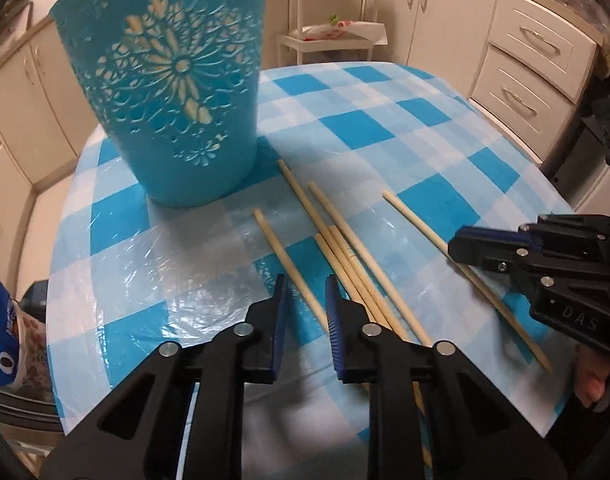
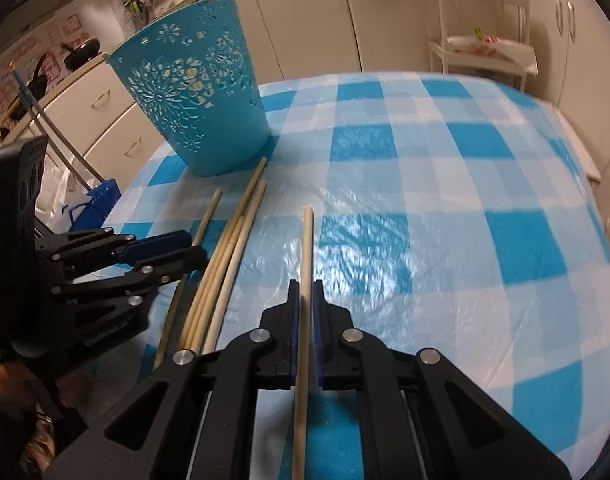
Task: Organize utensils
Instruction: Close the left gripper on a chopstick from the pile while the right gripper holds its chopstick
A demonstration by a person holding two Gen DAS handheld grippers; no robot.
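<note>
Right claw [image 2: 303,294]: pads pressed on one chopstick [image 2: 307,240]
Left claw [image 2: 185,246]: beside the loose chopsticks [image 2: 225,264], grip unclear
Basket [image 2: 197,108]: turquoise, cut-out, upright
Surface [image 2: 445,200]: blue-and-white checked cloth

Chopsticks [image 1: 345,248] before basket [image 1: 173,92] — (on table [image 1: 385,128])

Cream cabinets [image 2: 305,36] line the walls from nine to three o'clock. A white shelf trolley [image 1: 329,20] stands at twelve o'clock behind the desk's blue checked cloth [image 2: 445,184].
</note>
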